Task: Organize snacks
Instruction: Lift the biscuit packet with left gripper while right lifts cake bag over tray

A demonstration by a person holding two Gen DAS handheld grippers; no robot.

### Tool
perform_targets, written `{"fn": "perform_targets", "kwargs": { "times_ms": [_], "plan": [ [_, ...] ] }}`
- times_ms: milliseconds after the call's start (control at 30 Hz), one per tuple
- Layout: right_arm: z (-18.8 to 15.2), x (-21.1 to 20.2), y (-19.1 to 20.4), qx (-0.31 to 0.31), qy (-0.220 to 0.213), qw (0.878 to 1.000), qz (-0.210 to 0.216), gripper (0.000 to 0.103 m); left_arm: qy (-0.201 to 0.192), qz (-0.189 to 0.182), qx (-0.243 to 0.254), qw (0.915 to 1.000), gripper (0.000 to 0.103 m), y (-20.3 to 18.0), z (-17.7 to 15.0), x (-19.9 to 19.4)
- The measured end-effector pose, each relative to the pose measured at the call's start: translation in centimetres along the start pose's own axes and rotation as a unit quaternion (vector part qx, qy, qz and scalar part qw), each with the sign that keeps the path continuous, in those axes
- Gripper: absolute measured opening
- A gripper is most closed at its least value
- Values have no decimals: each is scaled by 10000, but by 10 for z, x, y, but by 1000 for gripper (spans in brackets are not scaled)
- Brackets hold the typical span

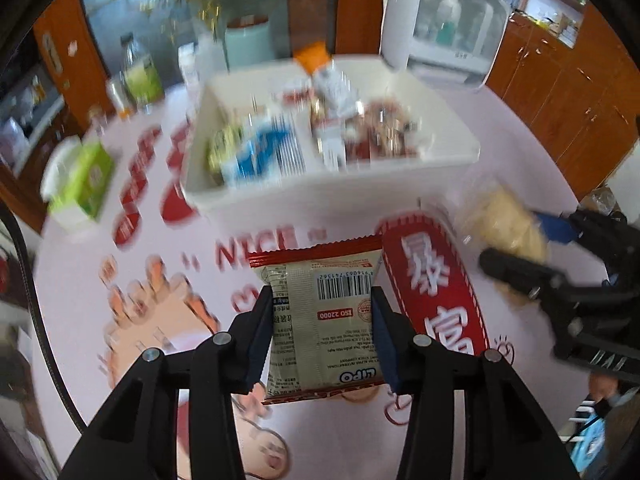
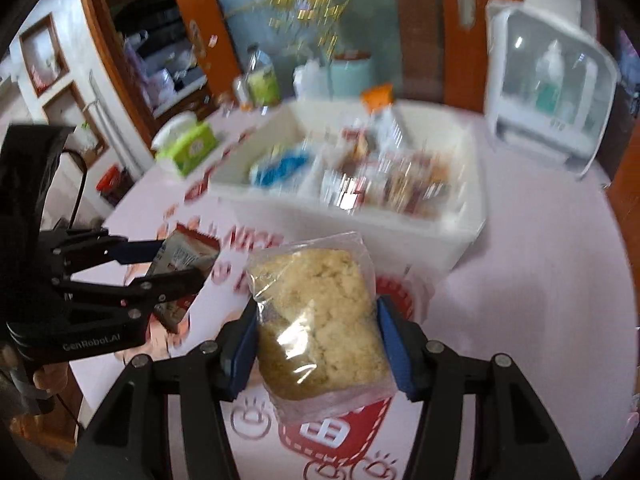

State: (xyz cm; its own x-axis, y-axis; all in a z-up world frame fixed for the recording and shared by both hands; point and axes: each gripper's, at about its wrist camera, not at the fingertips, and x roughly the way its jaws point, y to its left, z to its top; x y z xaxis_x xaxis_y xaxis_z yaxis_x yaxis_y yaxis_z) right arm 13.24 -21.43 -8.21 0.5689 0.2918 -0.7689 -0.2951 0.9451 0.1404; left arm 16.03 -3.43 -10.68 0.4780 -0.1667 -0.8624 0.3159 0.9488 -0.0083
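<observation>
My left gripper point(image 1: 322, 334) is shut on a beige snack packet with red ends and a barcode point(image 1: 324, 320), held above the tablecloth. My right gripper point(image 2: 316, 344) is shut on a clear bag of pale yellow crumbly cake point(image 2: 320, 320), also lifted off the table. Each gripper shows in the other's view: the right gripper point(image 1: 516, 250) with the yellow cake bag point(image 1: 504, 224) at the right, the left gripper point(image 2: 176, 262) with the snack packet point(image 2: 184, 264) at the left. Beyond both stands a white divided bin point(image 1: 320, 196) point(image 2: 400, 224) holding several snack packs.
A green tissue box point(image 1: 84, 180) point(image 2: 188, 148) sits left of the bin. Behind it are a drink bottle point(image 1: 140, 72), a pale teal pot point(image 1: 248, 44) and a white clear-fronted cabinet point(image 1: 444, 24) point(image 2: 552, 84). The tablecloth point(image 1: 432, 276) bears red print. A hand point(image 2: 44, 380) grips the left tool.
</observation>
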Motion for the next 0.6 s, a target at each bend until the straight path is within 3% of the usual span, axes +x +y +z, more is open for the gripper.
{"fn": "perform_targets", "kwargs": {
  "times_ms": [167,333,433,600],
  "plan": [
    [62,-36,-14,385,-469,9980,-191,57,-660,386,292,9966,44,10,57,-39],
    [123,-47,-23,705,-799,9937,-349,57,-1102,410,245,9928,44,25,119,-59],
    [151,-37,-26,713,-900,9915,-615,57,-1273,162,91,9917,45,35,147,-60],
    [172,-2,-40,891,-749,9893,-875,58,-1266,172,-97,9918,45,43,179,-39]
  ]
}}
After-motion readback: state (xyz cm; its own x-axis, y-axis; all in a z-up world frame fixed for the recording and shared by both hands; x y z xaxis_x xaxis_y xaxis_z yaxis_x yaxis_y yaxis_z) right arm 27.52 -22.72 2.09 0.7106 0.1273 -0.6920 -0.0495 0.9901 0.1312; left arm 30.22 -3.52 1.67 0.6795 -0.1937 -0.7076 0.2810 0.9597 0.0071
